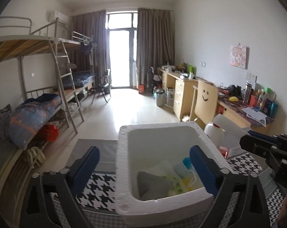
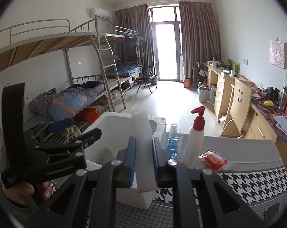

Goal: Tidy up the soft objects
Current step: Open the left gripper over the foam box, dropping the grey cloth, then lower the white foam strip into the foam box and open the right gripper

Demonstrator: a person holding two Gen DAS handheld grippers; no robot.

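Observation:
A white foam box (image 1: 124,171) stands on the houndstooth tablecloth (image 1: 97,188). In it lie a grey cloth (image 1: 152,185), clear plastic packets (image 1: 178,180) and a blue-capped item (image 1: 187,162). My left gripper (image 1: 144,150) is open wide over the box's near left side. One finger is inside the box, the other outside its left wall, and the pads hold nothing. My right gripper (image 2: 144,139) is shut on a flat white foam sheet (image 2: 143,133) that stands upright to the right of the box (image 2: 113,133). The left gripper (image 2: 77,128), in a hand, shows at the left of the right wrist view.
A white pump bottle (image 2: 195,142) with a red top, a blue spray bottle (image 2: 171,142) and a red packet (image 2: 214,159) stand right of the box. Bunk beds (image 2: 86,95) line the left wall; desks (image 2: 228,91) and a smiley chair (image 2: 238,98) line the right.

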